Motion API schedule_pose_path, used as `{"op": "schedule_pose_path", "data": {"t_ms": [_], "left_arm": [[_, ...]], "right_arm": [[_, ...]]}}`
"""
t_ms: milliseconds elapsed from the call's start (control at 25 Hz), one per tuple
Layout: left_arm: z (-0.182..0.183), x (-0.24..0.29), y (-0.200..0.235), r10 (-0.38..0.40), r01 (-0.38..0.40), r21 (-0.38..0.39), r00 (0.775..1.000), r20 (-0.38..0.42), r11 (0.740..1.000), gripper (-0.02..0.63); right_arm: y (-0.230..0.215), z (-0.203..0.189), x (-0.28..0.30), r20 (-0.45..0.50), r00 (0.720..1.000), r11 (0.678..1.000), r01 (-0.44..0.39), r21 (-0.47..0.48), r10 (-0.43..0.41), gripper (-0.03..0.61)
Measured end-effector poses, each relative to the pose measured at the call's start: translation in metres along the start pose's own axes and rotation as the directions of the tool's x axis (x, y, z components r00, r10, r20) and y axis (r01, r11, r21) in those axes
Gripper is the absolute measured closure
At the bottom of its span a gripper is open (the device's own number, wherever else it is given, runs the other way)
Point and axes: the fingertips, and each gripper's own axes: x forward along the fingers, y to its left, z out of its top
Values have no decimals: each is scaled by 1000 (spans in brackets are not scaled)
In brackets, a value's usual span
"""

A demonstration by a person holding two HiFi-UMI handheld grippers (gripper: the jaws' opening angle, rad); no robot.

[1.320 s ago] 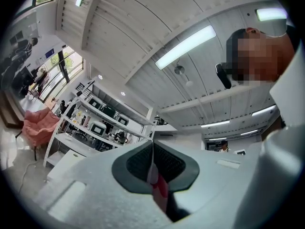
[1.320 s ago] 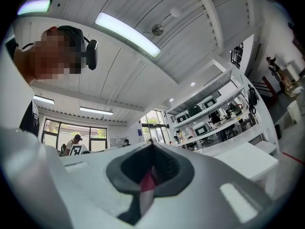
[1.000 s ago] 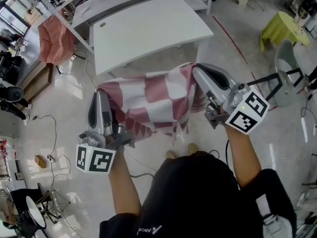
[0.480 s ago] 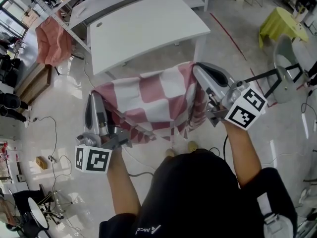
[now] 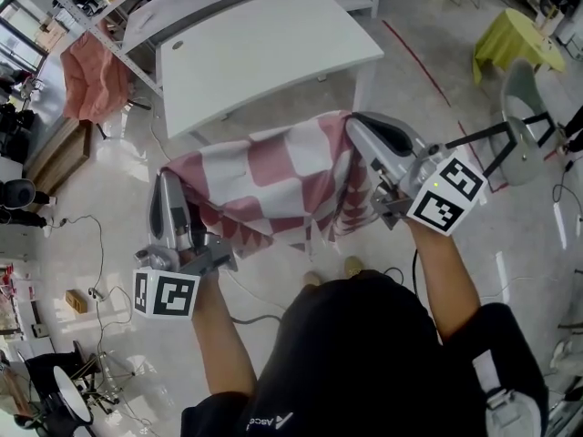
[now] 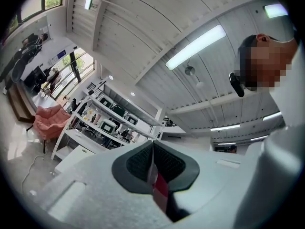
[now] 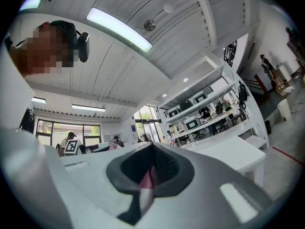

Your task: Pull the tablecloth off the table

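The red-and-white checked tablecloth (image 5: pixel 273 185) hangs in the air between my two grippers, clear of the bare white table (image 5: pixel 255 53) behind it. My left gripper (image 5: pixel 169 178) is shut on the cloth's left corner, and a strip of the tablecloth (image 6: pixel 157 187) shows pinched between its dark pads. My right gripper (image 5: pixel 353 127) is shut on the right corner, and a pink fold of the tablecloth (image 7: pixel 147 179) sits between its pads. The cloth sags in the middle and its lower edge dangles above the floor. Both gripper views point up at the ceiling.
A salmon cloth (image 5: pixel 91 76) hangs over a rack at the left. At the right stand a grey chair (image 5: pixel 519 116) and a yellow-green covered stool (image 5: pixel 515 48). Cables (image 5: pixel 77 235) trail on the glossy floor at the left. Shelving (image 6: pixel 100 123) lines the back wall.
Both grippers have lifted slightly and shifted left with the tablecloth, which hangs a little farther from the table. The grips have not changed.
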Motion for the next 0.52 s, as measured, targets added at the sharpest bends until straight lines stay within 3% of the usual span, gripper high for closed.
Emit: {"op": "schedule_pose_path", "data": {"t_ms": [520], "left_arm": [[-4,6,-5,-13,13,2,1000,-4,1000,601]], "right_arm": [[-8,-3,-3,0,1000,1000,10,5,-10,577]]}}
